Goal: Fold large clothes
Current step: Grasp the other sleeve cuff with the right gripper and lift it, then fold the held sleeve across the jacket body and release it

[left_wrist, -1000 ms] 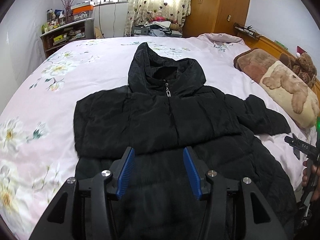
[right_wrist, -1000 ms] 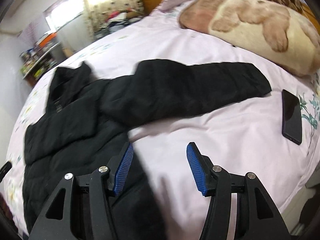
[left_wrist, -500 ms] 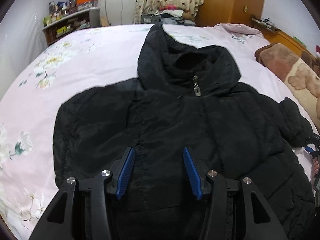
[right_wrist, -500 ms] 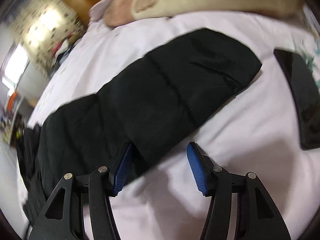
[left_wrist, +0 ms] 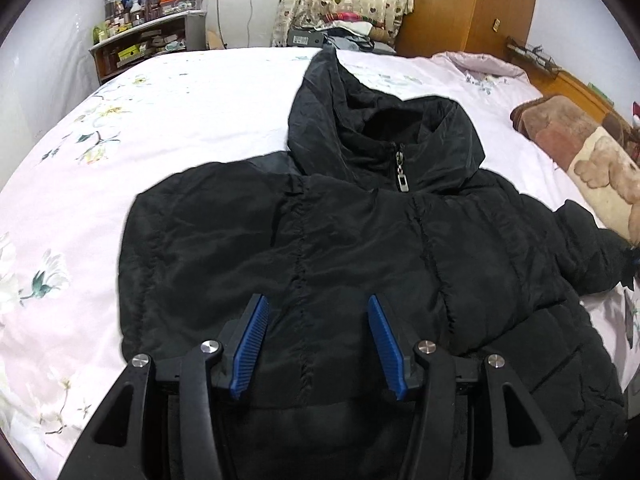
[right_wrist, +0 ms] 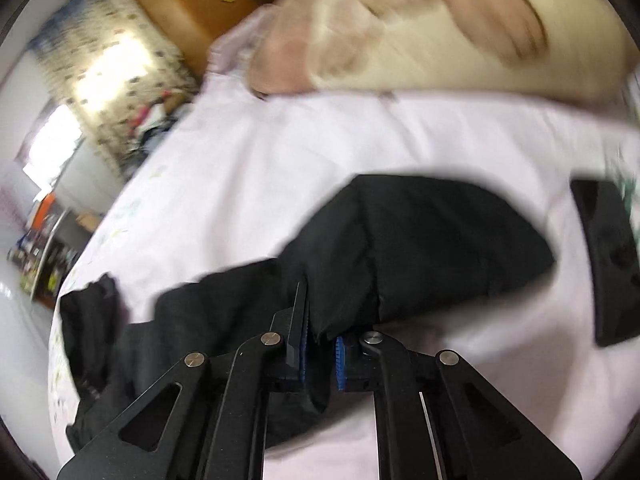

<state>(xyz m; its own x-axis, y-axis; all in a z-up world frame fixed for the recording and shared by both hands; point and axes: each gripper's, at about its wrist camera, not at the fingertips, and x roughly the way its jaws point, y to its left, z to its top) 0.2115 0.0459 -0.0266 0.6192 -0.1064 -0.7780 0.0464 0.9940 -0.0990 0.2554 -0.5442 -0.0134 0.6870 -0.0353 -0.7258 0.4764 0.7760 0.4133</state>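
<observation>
right wrist view showed the right gripper clamped on the jacket's sleeve, so the sleeve fold looked in hand; next it likely had to cross the chest. the left gripper hovered wide open, holding nothing, above the jacket spread on the bed. a phone lay just beside the sleeve, a pillow farther off.

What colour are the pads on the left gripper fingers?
Blue, ribbed pads on the left gripper; clearest in the left wrist view.
</observation>
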